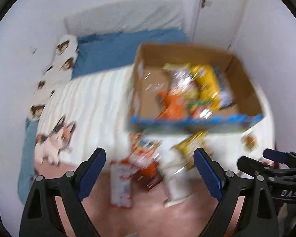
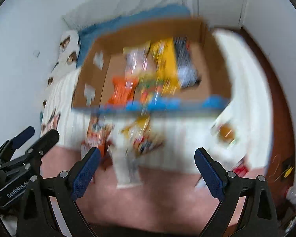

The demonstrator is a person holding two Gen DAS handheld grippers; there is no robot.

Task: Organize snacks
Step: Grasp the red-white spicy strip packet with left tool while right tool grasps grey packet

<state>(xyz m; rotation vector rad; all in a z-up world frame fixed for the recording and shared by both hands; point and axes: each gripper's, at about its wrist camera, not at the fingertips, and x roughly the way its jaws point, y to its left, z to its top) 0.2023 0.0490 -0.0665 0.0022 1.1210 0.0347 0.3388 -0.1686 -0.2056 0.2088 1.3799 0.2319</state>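
On bed [image 1: 92, 98], cardboard box [image 1: 244, 83] w/ snack packs [image 1: 205, 85] inside; more packs [image 1: 142, 158] lie loose just in front. Left tool [image 1: 150, 169] & right tool [image 2: 147, 166] both released, holding nothing, above pink blanket [image 2: 157, 201]. Pics blurry.

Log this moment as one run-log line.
left claw open, empty | right claw open, empty | box on bed, part-filled | loose snacks outside | frames blurred

Blurred snack-filled cardboard box [image 2: 217, 67] on bed [image 2: 187, 138]
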